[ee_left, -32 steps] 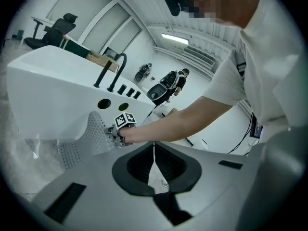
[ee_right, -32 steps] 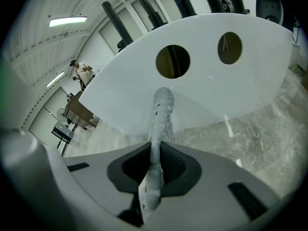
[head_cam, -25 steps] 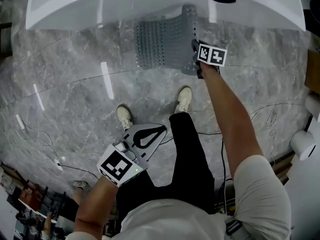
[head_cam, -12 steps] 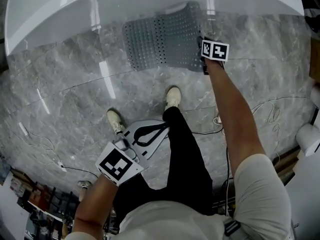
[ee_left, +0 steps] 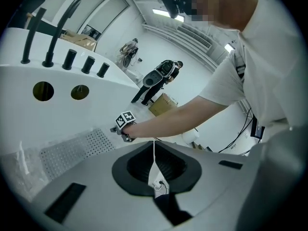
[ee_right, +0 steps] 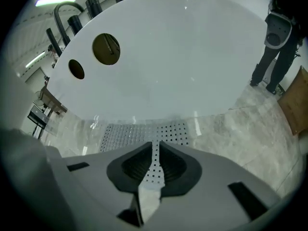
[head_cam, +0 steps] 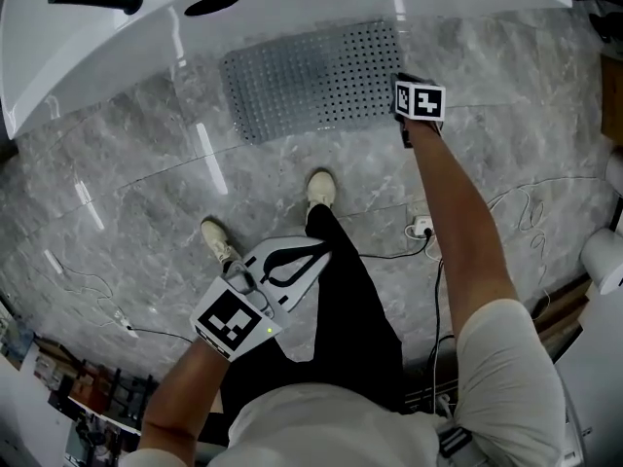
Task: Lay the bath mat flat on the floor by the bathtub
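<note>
Grey marble floor (head_cam: 146,202) bare to left and right, white tub (head_cam: 117,37) along far edge, perforated mat (head_cam: 311,76) flat against tub base, right gripper (head_cam: 401,86) pinching mat's right edge, left gripper (head_cam: 316,249) near, jaws together, empty.

Bathtub (head_cam: 117,42) ahead — open floor (head_cam: 127,202) alongside

Greys, white and black beside the tub

The bath mat (head_cam: 311,81) is shown in mid grey, dotted with even rows of small dark holes. The bathtub (head_cam: 146,37) is rendered glossy white, and the floor (head_cam: 127,202) is grey marble with pale veins. Black-and-white square markers are carried on the right marker cube (head_cam: 420,100) and the left marker cube (head_cam: 234,321).
</note>
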